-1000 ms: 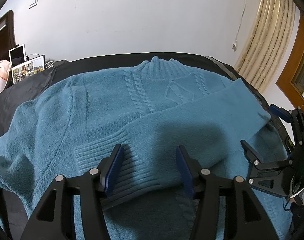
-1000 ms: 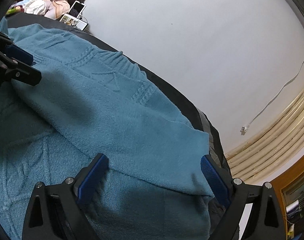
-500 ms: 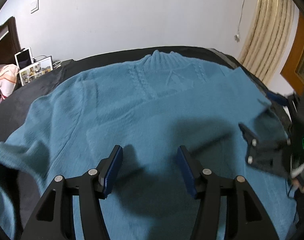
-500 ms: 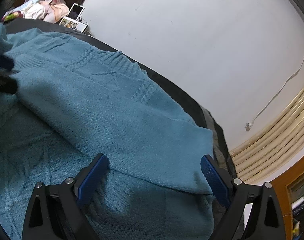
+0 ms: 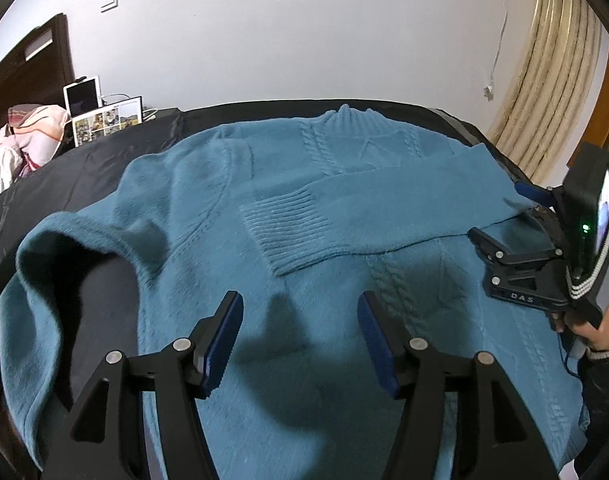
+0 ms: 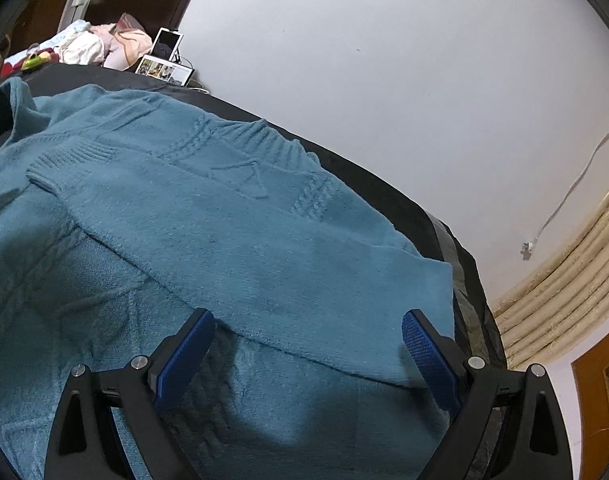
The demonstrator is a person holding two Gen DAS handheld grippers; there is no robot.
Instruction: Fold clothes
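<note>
the sweater (image 5: pixel 232 216) lies flat and face up on a bed (image 5: pixel 104 160) with a dark cover, collar (image 5: pixel 346 120) at the far edge toward the wall, hem toward the person. its long axis runs from collar to hem, straight away from both grippers.

relative to the collar:
- the right sleeve (image 5: pixel 384 208) is folded across the chest below the collar, its long axis across the body, its ribbed cuff (image 5: pixel 288 228) ending left of centre.
- the left sleeve (image 5: pixel 36 280) is not folded in. it hangs out to the left of the body in a loose loop, well left of the collar and low.

judgement: with one sleeve in and one out, the fold is partway done. the out-lying sleeve is nearer the left gripper, to that gripper's left.

left gripper (image 5: pixel 300 328): spread wide, holding nothing, above the lower body of the sweater, below the cuff. contact with the knit cannot be told.

right gripper (image 6: pixel 308 344): spread wide, holding nothing, at the right side of the sweater where the folded sleeve leaves the shoulder; the sleeve's lower edge lies between its fingers. contact cannot be told.
</note>
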